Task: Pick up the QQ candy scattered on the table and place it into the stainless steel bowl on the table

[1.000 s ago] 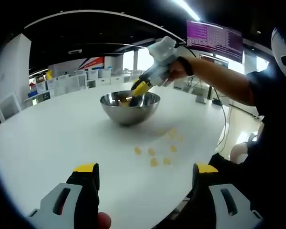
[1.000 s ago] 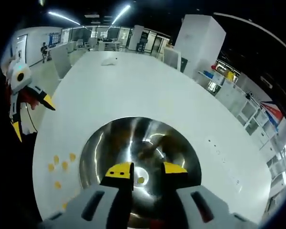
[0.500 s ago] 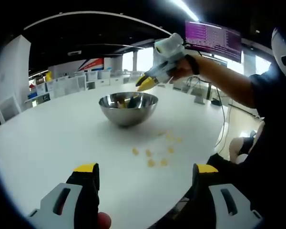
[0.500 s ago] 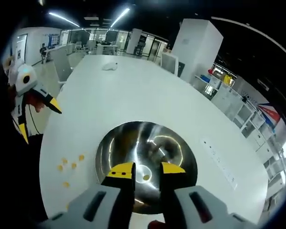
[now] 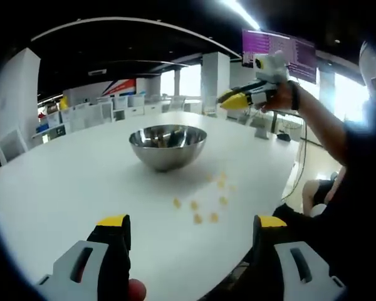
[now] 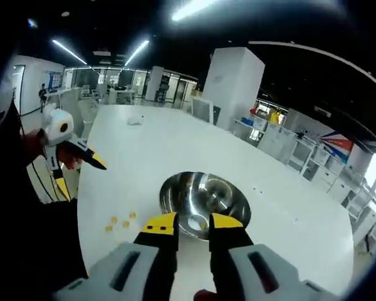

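Right gripper (image 6: 192,221): was held high above the bowl, jaws nearly pressed together with only a thin gap and nothing seen between them; judged to be clear of the bowl so that a fresh reach could be made. In the left gripper view it (image 5: 233,99) was seen raised in a hand at 1 o'clock of the bowl.

Left gripper (image 5: 185,224): was held low at the near edge of the surface, jaws spread wide and empty; judged to be waiting, aimed toward the candy. In the right gripper view it (image 6: 81,166) was seen off the surface's edge at 9 o'clock.

Bowl (image 5: 167,145): stood upright on the white surface (image 5: 62,182), well apart from both grippers. In the right gripper view the bowl (image 6: 204,199) held at least one small yellow piece near its bottom; more could not be told because of reflections.

Candy (image 5: 203,200): several yellow pieces lay scattered on the surface at 5 o'clock of the bowl, between it and the near edge. In the right gripper view the candy (image 6: 120,221) lay at 8 o'clock of the bowl.

Progress: judged as partly done, loose pieces remaining.
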`<state>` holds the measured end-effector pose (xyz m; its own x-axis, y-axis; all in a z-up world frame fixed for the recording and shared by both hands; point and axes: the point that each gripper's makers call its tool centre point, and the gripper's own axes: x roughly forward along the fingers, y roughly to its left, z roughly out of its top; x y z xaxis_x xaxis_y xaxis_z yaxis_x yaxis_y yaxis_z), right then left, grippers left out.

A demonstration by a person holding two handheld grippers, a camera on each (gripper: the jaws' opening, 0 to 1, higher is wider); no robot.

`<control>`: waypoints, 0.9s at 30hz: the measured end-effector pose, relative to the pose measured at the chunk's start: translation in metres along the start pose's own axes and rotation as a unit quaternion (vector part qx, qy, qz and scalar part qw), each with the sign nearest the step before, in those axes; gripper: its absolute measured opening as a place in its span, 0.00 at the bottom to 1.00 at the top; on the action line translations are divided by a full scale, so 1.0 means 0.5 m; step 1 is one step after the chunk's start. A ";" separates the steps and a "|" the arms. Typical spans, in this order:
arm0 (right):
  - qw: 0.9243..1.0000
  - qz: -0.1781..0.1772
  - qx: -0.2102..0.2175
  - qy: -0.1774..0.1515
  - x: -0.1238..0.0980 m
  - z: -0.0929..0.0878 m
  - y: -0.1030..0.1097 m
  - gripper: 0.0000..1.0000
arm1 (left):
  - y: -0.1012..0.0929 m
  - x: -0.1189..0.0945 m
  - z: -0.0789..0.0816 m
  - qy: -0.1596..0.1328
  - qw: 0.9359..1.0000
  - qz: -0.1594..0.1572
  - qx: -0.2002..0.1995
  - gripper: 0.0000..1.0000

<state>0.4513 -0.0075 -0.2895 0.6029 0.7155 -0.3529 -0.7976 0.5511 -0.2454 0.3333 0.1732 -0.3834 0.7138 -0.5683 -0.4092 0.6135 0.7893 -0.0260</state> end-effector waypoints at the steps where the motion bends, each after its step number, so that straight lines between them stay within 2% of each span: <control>1: 1.000 -0.006 0.007 -0.006 -0.019 -0.006 0.004 0.20 | 0.000 0.000 0.001 0.000 1.000 0.000 0.001 0.80; 6: 0.997 -0.034 0.049 -0.044 -0.084 -0.025 0.024 0.20 | -0.002 0.009 0.006 -0.001 1.000 0.000 0.001 0.81; 9: 0.993 -0.056 0.076 -0.070 -0.122 -0.045 0.033 0.20 | -0.009 0.018 0.007 0.003 1.000 -0.006 0.003 0.82; 12: 0.991 -0.060 0.089 -0.082 -0.144 -0.072 0.050 0.19 | -0.015 0.021 0.013 0.005 1.000 -0.010 0.009 0.82; 18: 0.991 -0.055 0.100 -0.076 -0.158 -0.108 0.080 0.19 | -0.016 0.016 0.023 0.004 1.000 -0.010 0.019 0.82; 27: 0.991 -0.052 0.102 -0.065 -0.139 -0.120 0.083 0.19 | -0.015 0.015 0.019 0.009 1.000 -0.008 0.019 0.82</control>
<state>0.3754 -0.0601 -0.3295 0.6896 0.6923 -0.2125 -0.7185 0.6907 -0.0815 0.3371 0.1610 -0.3776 0.6974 -0.5764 -0.4258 0.6376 0.7704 0.0015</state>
